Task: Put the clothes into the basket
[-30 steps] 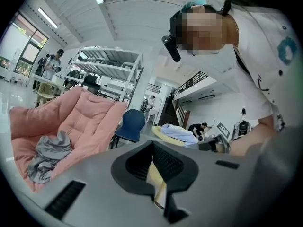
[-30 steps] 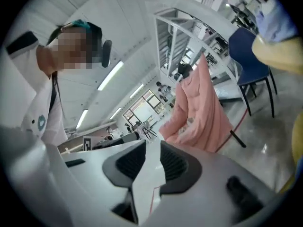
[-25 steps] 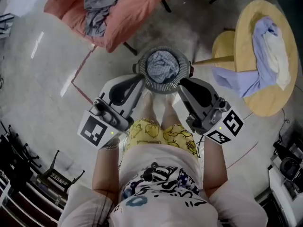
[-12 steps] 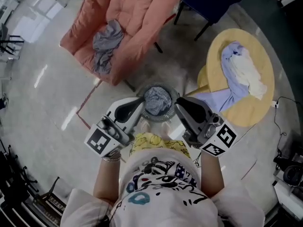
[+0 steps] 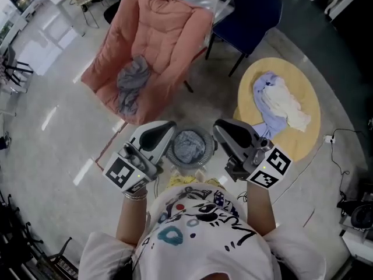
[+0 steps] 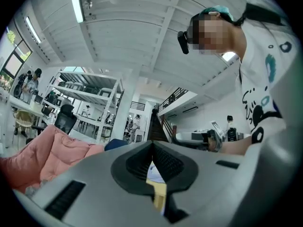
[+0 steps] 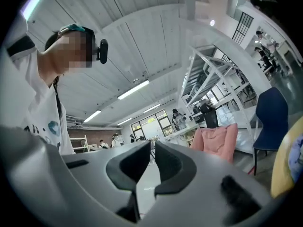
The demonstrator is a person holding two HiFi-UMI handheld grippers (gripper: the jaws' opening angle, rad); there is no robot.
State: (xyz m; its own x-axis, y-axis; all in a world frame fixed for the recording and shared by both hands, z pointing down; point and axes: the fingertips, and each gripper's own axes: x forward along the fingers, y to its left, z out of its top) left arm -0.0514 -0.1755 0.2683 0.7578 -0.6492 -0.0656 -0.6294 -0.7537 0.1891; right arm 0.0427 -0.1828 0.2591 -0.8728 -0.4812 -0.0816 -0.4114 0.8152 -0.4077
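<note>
The basket (image 5: 205, 156) stands on the floor at the person's feet, one grey garment (image 5: 187, 146) inside. Another (image 5: 131, 86) waits on the pink chair (image 5: 157, 39) at eleven o'clock. Pale clothes (image 5: 280, 101), perhaps two pieces, lie on the round counter (image 5: 303, 77) at two. The left gripper's (image 5: 170, 127) jaws are together and empty. The right gripper's (image 5: 217, 127) jaws are narrow, closing on nothing.

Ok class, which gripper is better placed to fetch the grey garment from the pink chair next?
Left, most likely. The left gripper sits on the side of the pink chair, whose grey garment lies up-left of it in the head view; its jaws are shut on nothing.
</note>
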